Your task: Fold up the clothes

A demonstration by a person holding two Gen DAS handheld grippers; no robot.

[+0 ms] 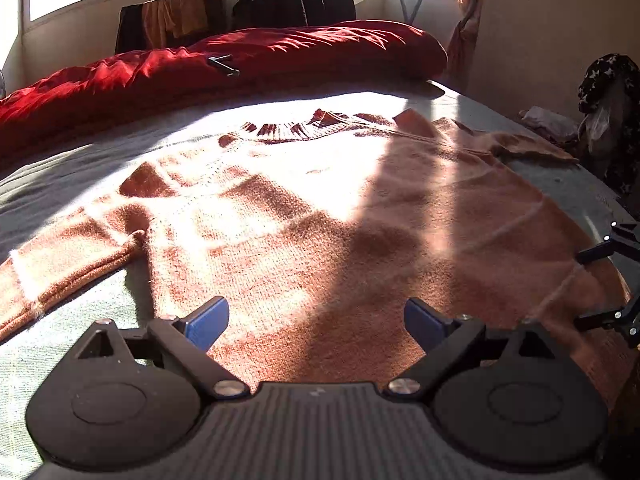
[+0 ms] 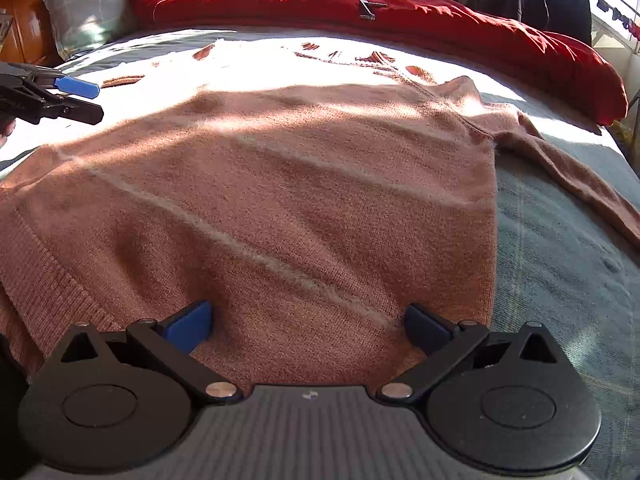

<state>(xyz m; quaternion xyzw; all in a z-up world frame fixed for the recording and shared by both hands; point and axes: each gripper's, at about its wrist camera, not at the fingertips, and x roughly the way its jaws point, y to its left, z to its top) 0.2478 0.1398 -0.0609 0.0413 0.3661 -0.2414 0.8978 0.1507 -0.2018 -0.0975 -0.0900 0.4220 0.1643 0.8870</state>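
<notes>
An orange-brown knit sweater (image 1: 304, 216) lies spread flat on the bed, its ribbed collar (image 1: 296, 128) at the far end and both sleeves out to the sides. In the right wrist view the same sweater (image 2: 280, 184) fills the middle, one sleeve (image 2: 576, 176) stretched to the right. My left gripper (image 1: 316, 320) hovers open over the sweater's near hem, nothing between its blue pads. My right gripper (image 2: 308, 322) is open too, low over the hem near the right side seam. The left gripper (image 2: 76, 96) shows at the left edge of the right wrist view, and the right gripper's fingers (image 1: 600, 252) at the right edge of the left wrist view.
A grey-green sheet (image 2: 560, 264) covers the bed. A rolled red duvet (image 1: 248, 60) lies along the far side, with a small metal object (image 1: 224, 65) on it. A grey pillow (image 2: 84, 12) sits by the wooden headboard. Dark clothes hang by the window; a patterned bundle (image 1: 608, 80) is at the right.
</notes>
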